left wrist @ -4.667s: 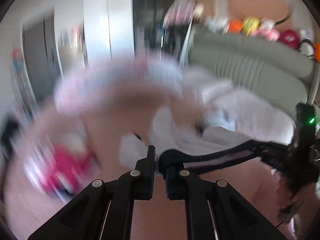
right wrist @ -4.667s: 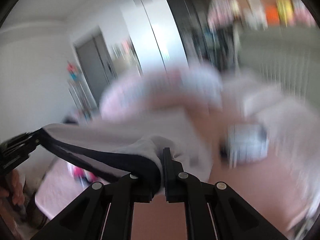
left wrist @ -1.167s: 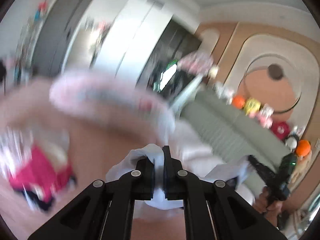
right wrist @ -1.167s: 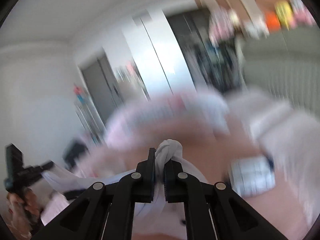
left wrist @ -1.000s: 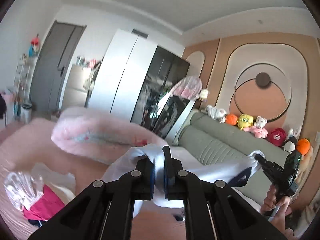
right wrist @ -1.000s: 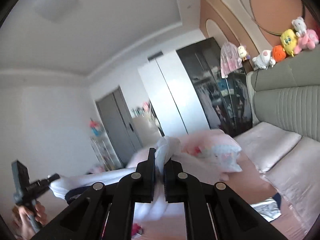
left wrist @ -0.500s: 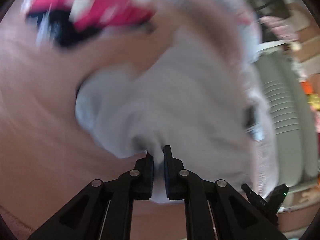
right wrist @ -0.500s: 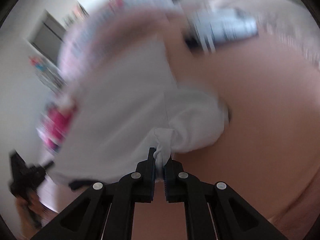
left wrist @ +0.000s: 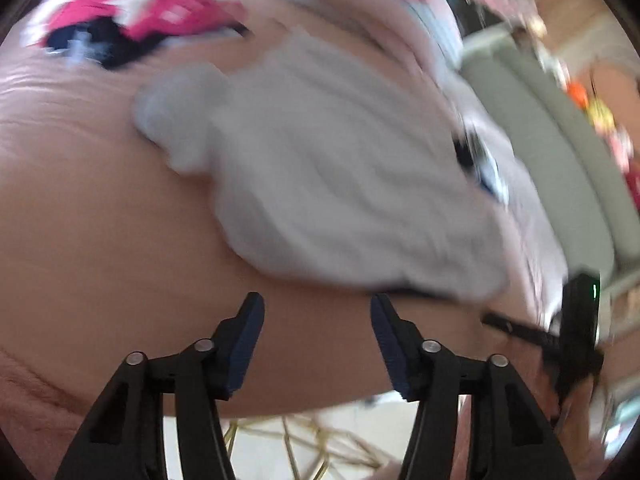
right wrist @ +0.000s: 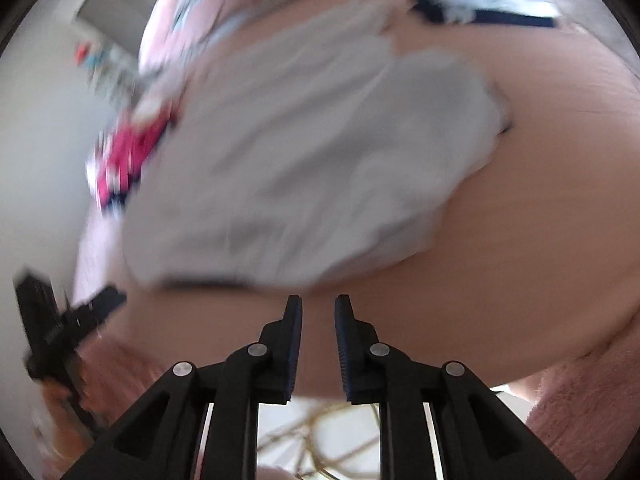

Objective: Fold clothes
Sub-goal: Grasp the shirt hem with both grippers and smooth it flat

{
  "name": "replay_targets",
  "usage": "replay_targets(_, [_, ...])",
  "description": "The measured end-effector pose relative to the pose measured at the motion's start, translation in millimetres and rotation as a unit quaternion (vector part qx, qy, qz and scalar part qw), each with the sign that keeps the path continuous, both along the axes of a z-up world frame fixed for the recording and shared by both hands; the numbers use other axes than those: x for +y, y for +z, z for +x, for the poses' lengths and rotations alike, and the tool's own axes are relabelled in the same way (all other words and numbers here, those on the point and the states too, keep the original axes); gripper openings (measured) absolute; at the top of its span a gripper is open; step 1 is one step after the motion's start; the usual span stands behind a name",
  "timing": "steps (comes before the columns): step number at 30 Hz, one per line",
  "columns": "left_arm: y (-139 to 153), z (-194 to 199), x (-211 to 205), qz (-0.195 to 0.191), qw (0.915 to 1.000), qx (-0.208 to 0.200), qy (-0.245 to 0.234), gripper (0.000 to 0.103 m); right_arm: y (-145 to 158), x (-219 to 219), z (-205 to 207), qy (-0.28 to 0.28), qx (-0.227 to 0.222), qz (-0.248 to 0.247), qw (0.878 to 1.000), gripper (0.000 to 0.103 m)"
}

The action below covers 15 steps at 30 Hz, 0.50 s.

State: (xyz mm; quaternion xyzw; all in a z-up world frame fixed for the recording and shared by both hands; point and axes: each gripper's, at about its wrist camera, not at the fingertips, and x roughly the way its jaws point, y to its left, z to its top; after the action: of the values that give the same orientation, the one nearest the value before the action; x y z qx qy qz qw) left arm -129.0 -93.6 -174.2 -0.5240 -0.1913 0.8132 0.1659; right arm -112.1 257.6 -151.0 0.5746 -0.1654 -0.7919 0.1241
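A white garment with a dark trim [left wrist: 340,184] lies spread on the pink bed [left wrist: 80,216], blurred by motion. My left gripper [left wrist: 316,316] hovers just in front of its near edge, jaws opening wide, nothing between them. In the right wrist view the same white garment [right wrist: 312,160] lies ahead of my right gripper [right wrist: 318,320], whose jaws are opening a little, with nothing between the pads. Each view shows the other gripper at its edge: the right gripper [left wrist: 576,320] and the left gripper [right wrist: 60,328].
A pink and dark folded pile [left wrist: 132,12] lies beyond the garment on the left. A pink quilt [left wrist: 400,4] and a blue and white garment [right wrist: 488,0] lie further back. A grey-green headboard [left wrist: 560,140] stands at the right. The bed's near edge and floor [left wrist: 304,440] are just below.
Both grippers swung down from high in the air to the bed with the white garment, laid it flat, and have let go of it; their jaws now stand apart.
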Motion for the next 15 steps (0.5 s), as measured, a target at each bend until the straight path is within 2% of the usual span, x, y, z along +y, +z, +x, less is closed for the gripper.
replay_targets(3, [-12.7,-24.5,16.4,-0.024,0.9992,-0.017,-0.027,0.043,-14.5,-18.5,-18.4,0.034,0.002,0.042,0.999,0.016])
replay_targets(4, [-4.9,-33.9,16.3,-0.031,0.9992,-0.005,-0.023,0.035,-11.6,-20.5,-27.9,0.033,0.011,0.053,0.998,0.016])
replay_targets(5, [2.8,-43.3,16.1,-0.037,0.9991,0.007,-0.019,0.034,-8.6,-22.6,-37.4,0.033,0.021,0.064,0.997,0.016])
replay_targets(7, [19.8,-61.2,15.1,-0.047,0.9982,0.035,-0.010,0.034,10.9,-20.3,-54.3,0.013,0.065,0.080,0.995,0.016])
replay_targets(10, [60.7,-68.6,2.0,-0.014,0.9928,0.114,0.033,0.037,52.4,-5.5,-65.6,-0.043,0.154,0.075,0.984,0.016])
replay_targets(11, [59.9,-69.2,1.4,-0.025,0.9937,0.103,0.036,0.038,60.7,0.8,-65.8,-0.060,0.171,0.067,0.981,0.016])
replay_targets(13, [57.6,-69.0,0.6,-0.045,0.9949,0.081,0.040,0.037,60.4,7.9,-64.7,-0.074,0.160,0.056,0.983,0.017])
replay_targets(15, [50.0,-50.9,4.9,-0.052,0.9953,0.079,0.023,0.037,43.4,9.2,-59.3,-0.070,0.105,0.037,0.991,0.017])
